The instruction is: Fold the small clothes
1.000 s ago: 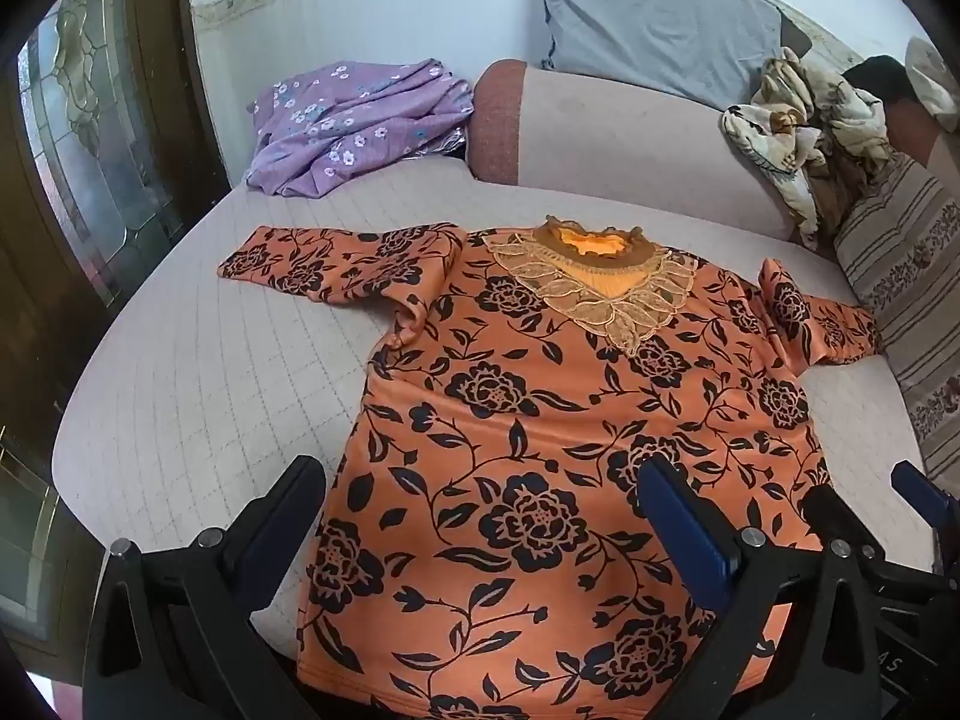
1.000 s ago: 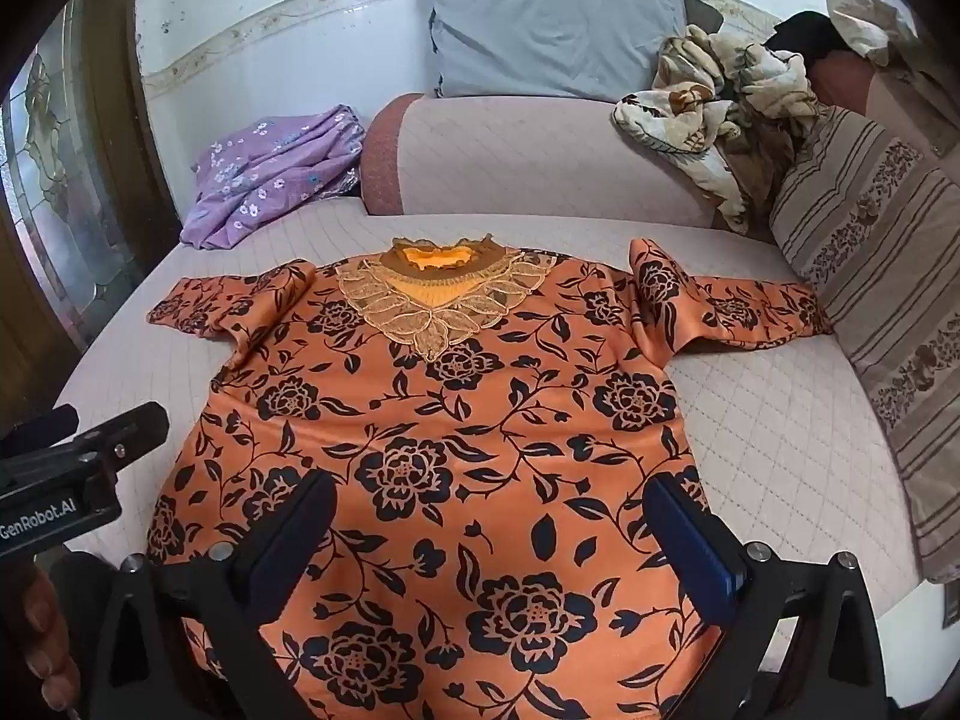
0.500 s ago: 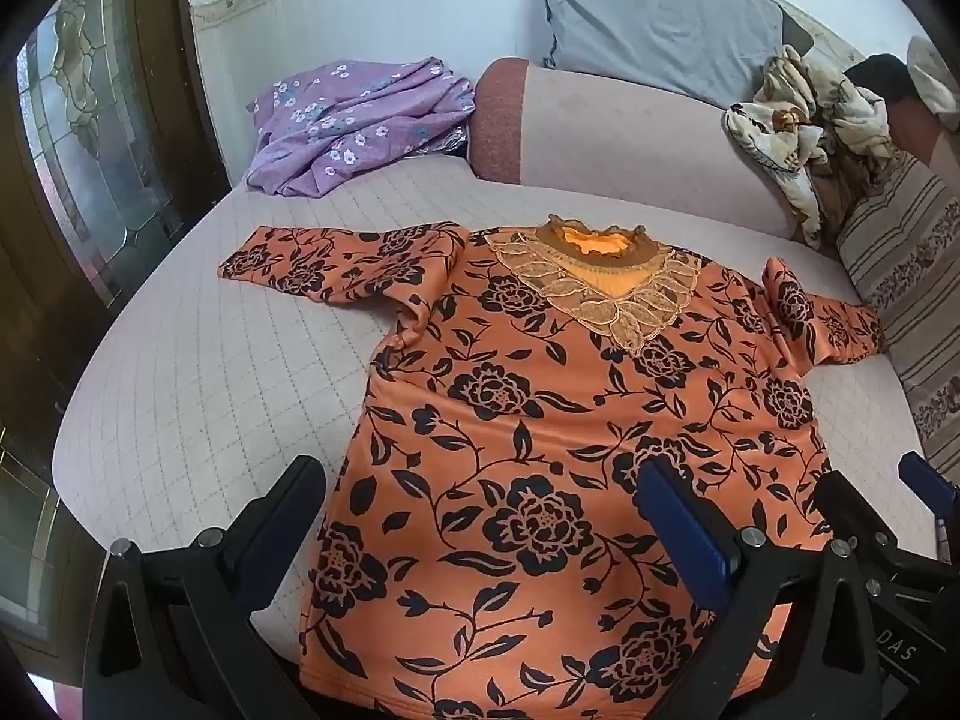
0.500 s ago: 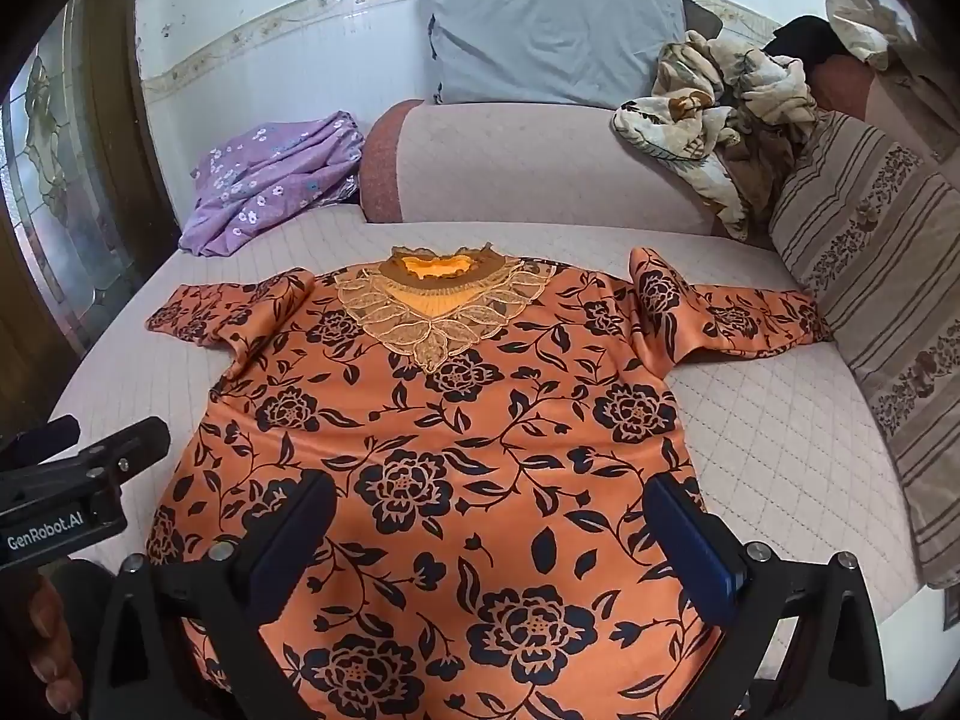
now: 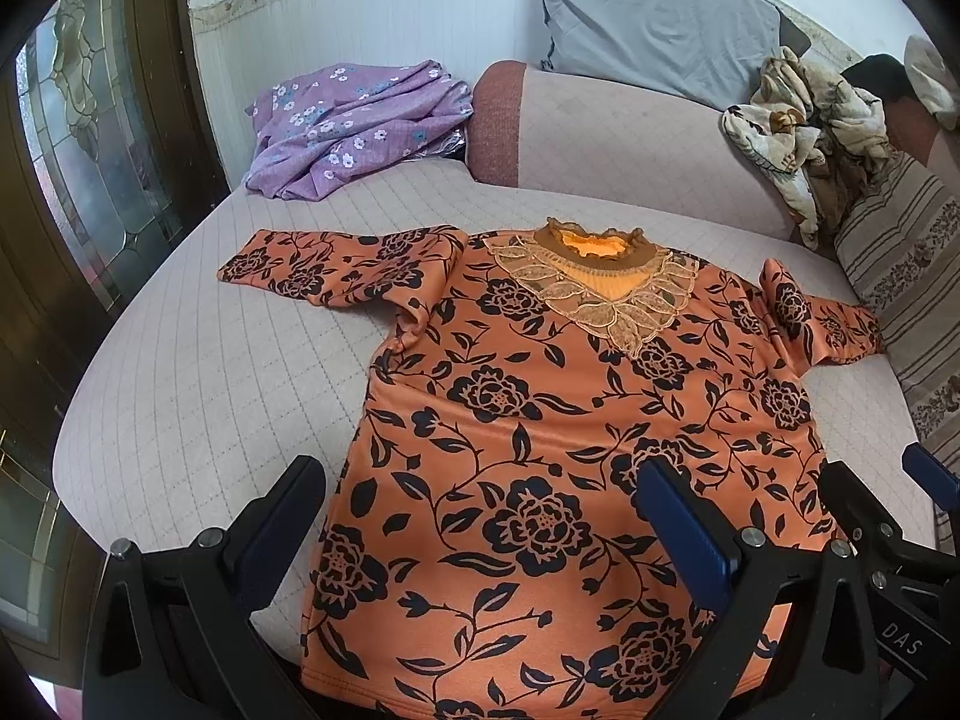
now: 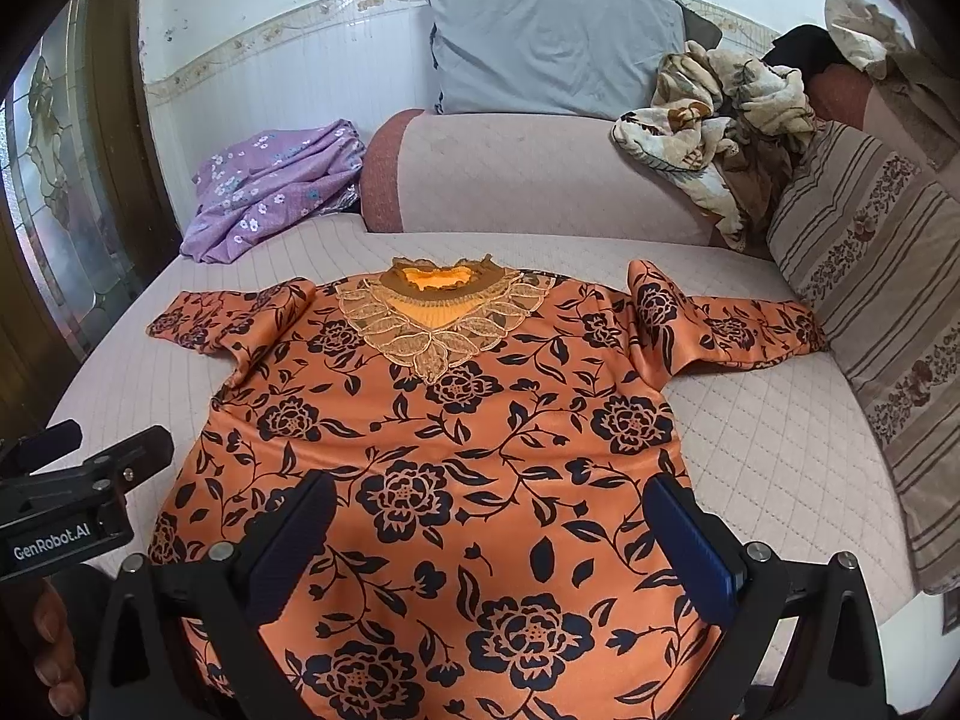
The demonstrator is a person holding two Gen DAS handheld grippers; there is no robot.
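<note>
The orange floral top (image 5: 540, 450) lies face up and spread flat on the quilted bed (image 5: 198, 396), collar at 12 o'clock, hem at 6 o'clock nearest both cameras. Its lace neckline (image 6: 441, 324) points down the chest. One sleeve (image 5: 336, 267) stretches out toward 9 o'clock, lying on the quilt; the other sleeve (image 6: 738, 324) runs toward 3 o'clock, its cuff touching the striped cushion (image 6: 870, 300).

The left claw (image 5: 480, 540) hovers over the hem's left corner, jaws wide apart — nothing between them but cloth below. The right claw (image 6: 492, 546) hangs over the hem's right half, likewise spread wide and gripping nothing. In the right wrist view the left claw's body shows at 9 o'clock, just beside the top's edge.

Behind, at 12 o'clock, a pinkish bolster (image 6: 540, 174) crosses the bed with a grey pillow (image 6: 552, 48) leaning above it. A purple flowered cloth (image 5: 354, 126) sits bunched at 11 o'clock, well apart from the top — and a crumpled beige blanket (image 6: 720, 120) is heaped at 1 o'clock
</note>
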